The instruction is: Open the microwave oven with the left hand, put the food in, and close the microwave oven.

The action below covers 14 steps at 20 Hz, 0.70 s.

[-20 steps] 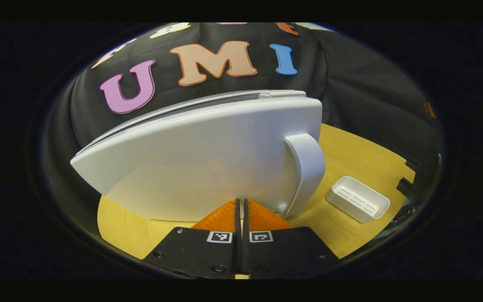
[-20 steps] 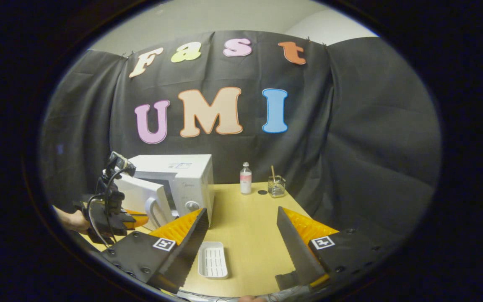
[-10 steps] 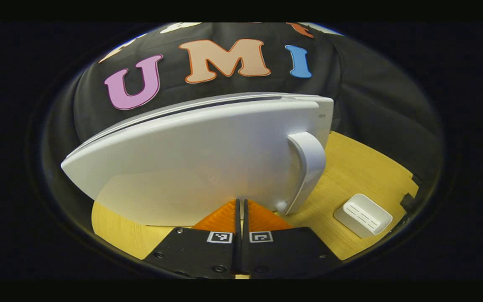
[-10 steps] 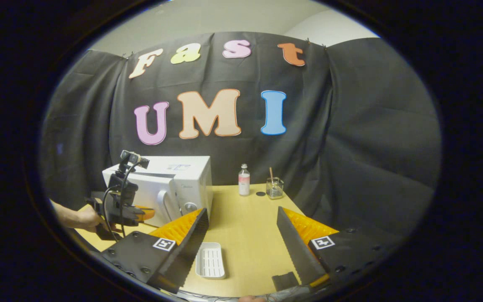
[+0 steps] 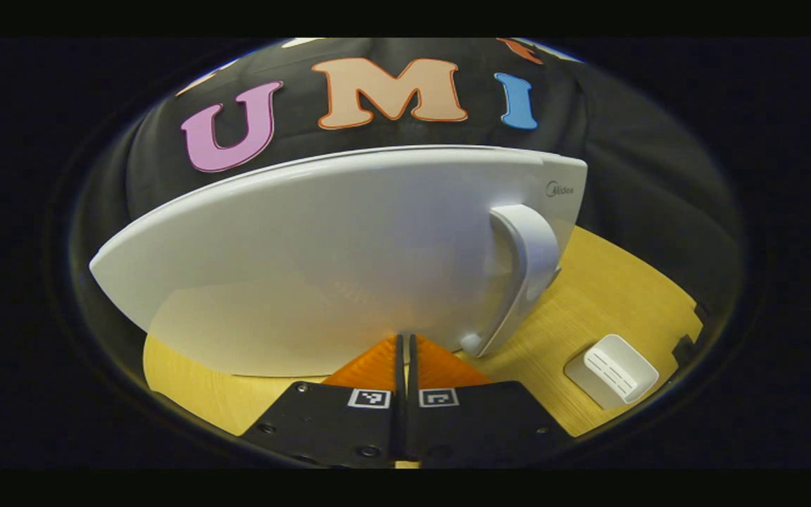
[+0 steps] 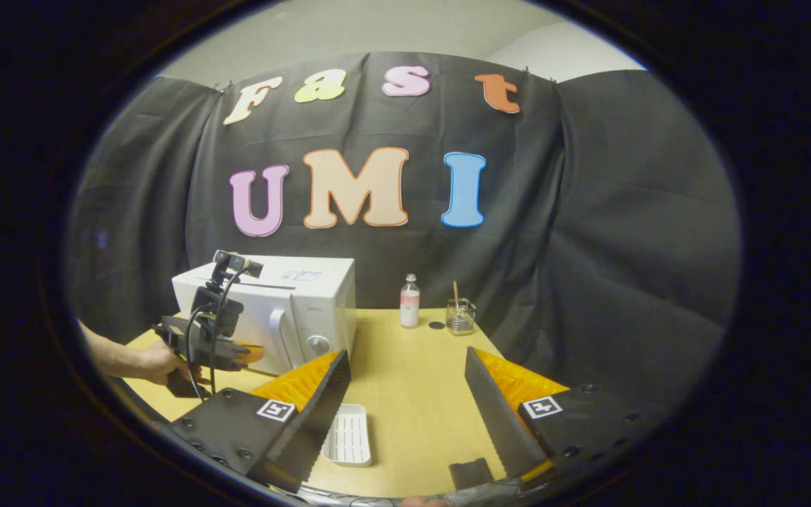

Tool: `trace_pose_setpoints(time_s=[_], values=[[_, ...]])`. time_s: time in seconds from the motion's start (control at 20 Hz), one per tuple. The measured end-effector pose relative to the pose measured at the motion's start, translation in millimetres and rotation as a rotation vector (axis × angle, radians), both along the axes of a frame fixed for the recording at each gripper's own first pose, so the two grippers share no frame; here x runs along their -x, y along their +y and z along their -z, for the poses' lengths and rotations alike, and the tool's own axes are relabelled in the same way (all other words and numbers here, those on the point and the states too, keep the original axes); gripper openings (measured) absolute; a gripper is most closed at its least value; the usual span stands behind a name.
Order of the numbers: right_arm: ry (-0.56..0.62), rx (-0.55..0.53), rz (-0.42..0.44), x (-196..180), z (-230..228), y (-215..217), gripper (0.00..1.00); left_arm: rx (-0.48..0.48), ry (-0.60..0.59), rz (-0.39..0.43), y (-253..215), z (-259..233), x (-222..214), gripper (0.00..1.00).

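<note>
The white microwave (image 5: 321,253) stands close in front of my left gripper (image 5: 405,339), whose fingers are shut together with nothing between them, tips against the lower part of the door. The door lies flush with the oven body, its curved handle (image 5: 529,267) to the right of my tips. In the right gripper view the microwave (image 6: 307,310) sits at the table's left, with the left gripper (image 6: 247,352) held by a hand (image 6: 145,362) at its front. My right gripper (image 6: 405,355) hangs open and empty over the table.
A white slotted tray (image 6: 348,436) lies on the wooden table (image 6: 412,380) near the front, right of the microwave; it also appears as the tray (image 5: 612,370). A small bottle (image 6: 410,301) and a glass with a stick (image 6: 462,315) stand at the back.
The microwave door has swung from ajar to flush with the body, with my shut left gripper following it in. The right gripper has stayed open and nearly still.
</note>
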State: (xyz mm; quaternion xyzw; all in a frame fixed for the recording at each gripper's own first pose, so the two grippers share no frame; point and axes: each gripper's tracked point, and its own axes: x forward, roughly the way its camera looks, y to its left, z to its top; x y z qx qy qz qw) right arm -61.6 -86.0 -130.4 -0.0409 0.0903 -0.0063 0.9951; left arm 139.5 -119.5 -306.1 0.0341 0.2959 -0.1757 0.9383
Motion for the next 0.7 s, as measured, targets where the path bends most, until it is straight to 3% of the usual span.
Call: trace_pose_setpoints(time_s=[0.35, 0.5, 0.7], values=[[0.01, -0.013, 0.009, 0, 1, -4, 0.97, -0.003, -0.04, -0.059, 6, -5, -10, 0.02], [0.001, -0.026, 0.02, 2, -1, -9, 0.97, 0.052, -0.005, -0.047, 2, -3, -13, 0.02], [0.01, -0.043, 0.021, 5, 3, -8, 0.97, -0.009, -0.03, -0.054, 6, -13, -9, 0.01]])
